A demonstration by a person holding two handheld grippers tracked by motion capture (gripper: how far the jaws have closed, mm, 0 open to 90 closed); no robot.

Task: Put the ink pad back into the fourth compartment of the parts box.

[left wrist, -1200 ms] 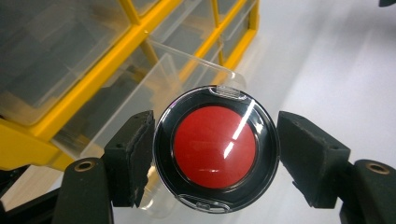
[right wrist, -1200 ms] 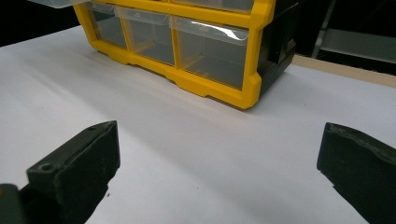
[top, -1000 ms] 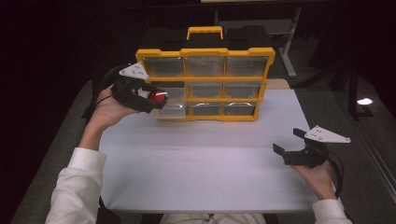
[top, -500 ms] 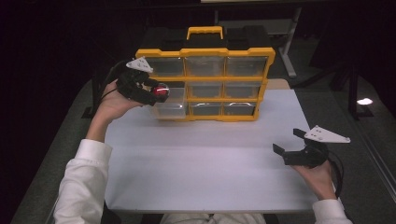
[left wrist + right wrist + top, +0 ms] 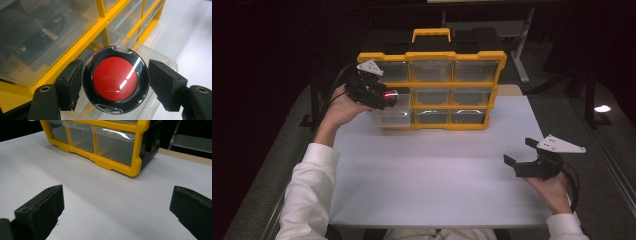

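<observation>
Holding one round red compact (image 5: pixel 115 82) at its black rim, the left gripper (image 5: pixel 379 96) is clamped on it above the pulled-out clear drawer (image 5: pixel 392 116) of the one yellow organizer (image 5: pixel 432 87) with nine drawers. Being round, the compact has no long axis; its red face points at the left gripper's camera. The right gripper (image 5: pixel 518 152) hovers over the white table (image 5: pixel 437 175), jaws wide apart and empty.

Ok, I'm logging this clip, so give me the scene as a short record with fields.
held item: round red compact in a black rim
left gripper: shut on the compact, above the pulled-out drawer
right gripper: open, holding nothing, over the table
organizer: yellow frame, clear drawers, upright at the table's far side
drawer state: lower-left one pulled out, the others look closed
</observation>
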